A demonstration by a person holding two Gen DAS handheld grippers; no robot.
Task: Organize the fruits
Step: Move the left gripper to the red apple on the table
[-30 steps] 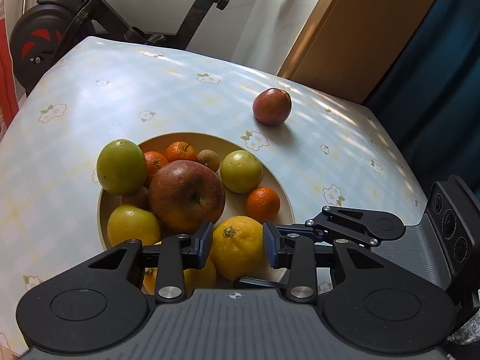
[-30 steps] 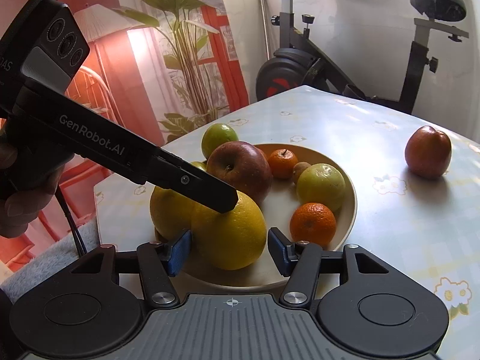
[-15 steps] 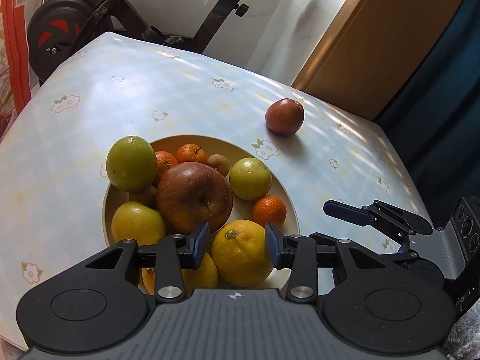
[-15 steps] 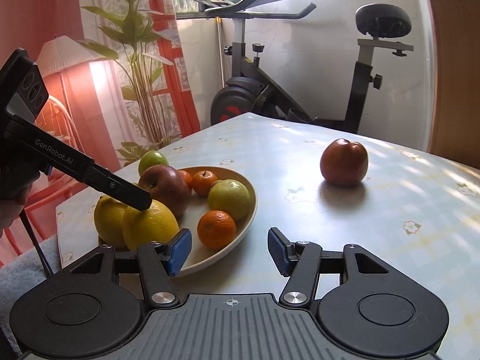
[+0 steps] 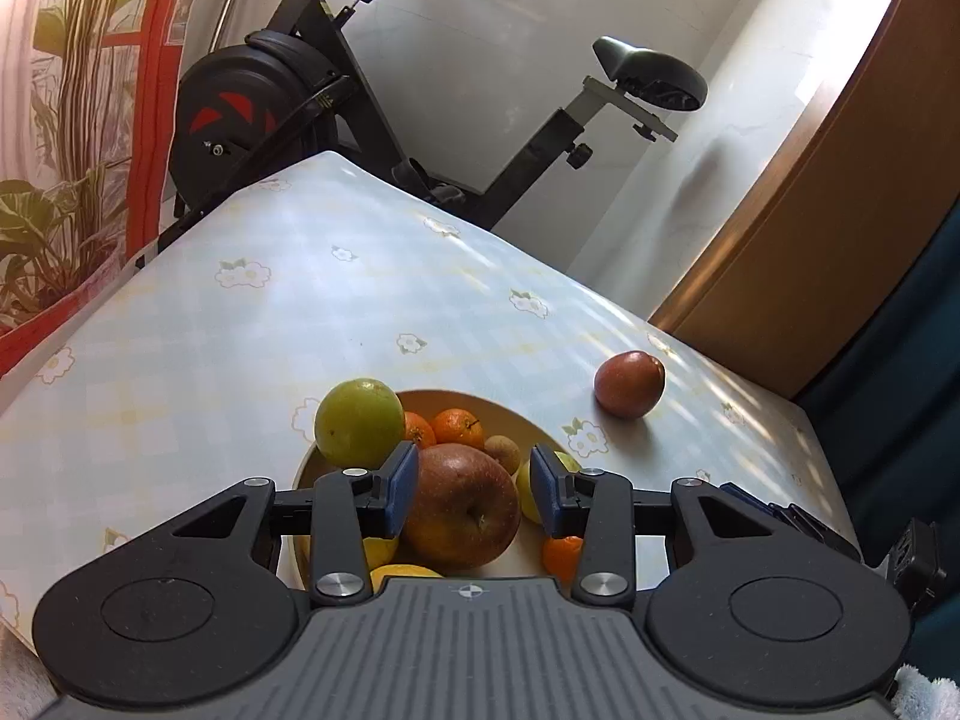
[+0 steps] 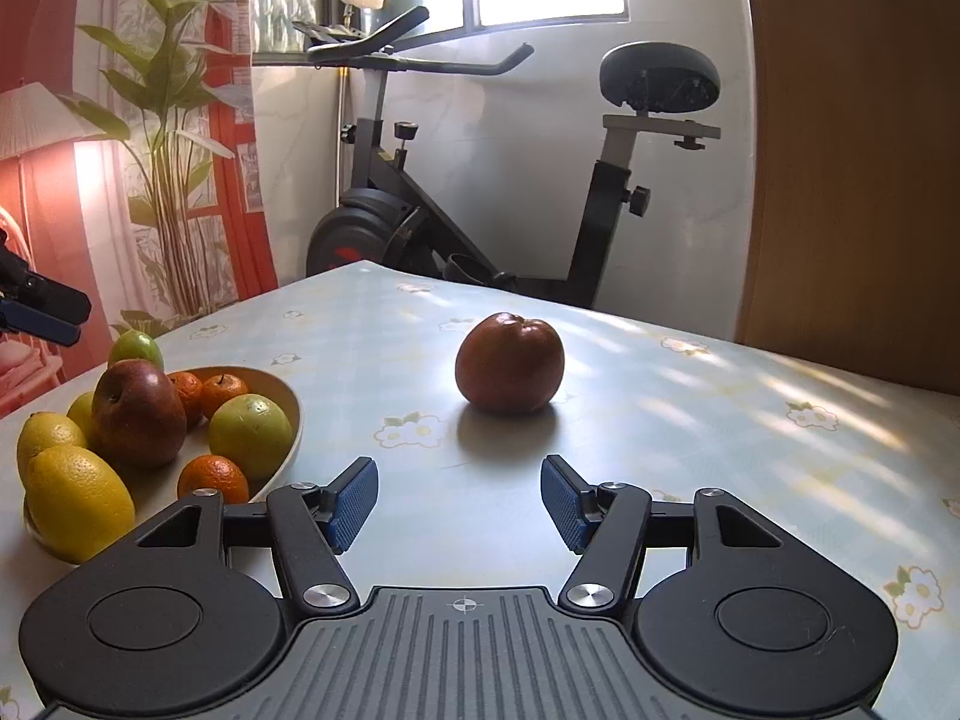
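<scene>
A cream bowl at the table's left holds a large red apple, two lemons, green fruits and mandarins. A lone red apple rests on the cloth to the bowl's right and shows as well in the left wrist view. My right gripper points at it from a short way off; its jaws are opening, with nothing between them. Above the bowl my left gripper hovers open and empty. Its fingertips show well clear of the fruit.
The table wears a pale checked cloth with flowers. An exercise bike stands just beyond its far edge. A wooden panel rises at the right, and a dark curtain hangs past the right edge. Plants stand at the left.
My left gripper has let go of the lemon, risen and tipped upward. My right gripper has swung right, away from the bowl, to face the lone apple, with its jaws wider.
</scene>
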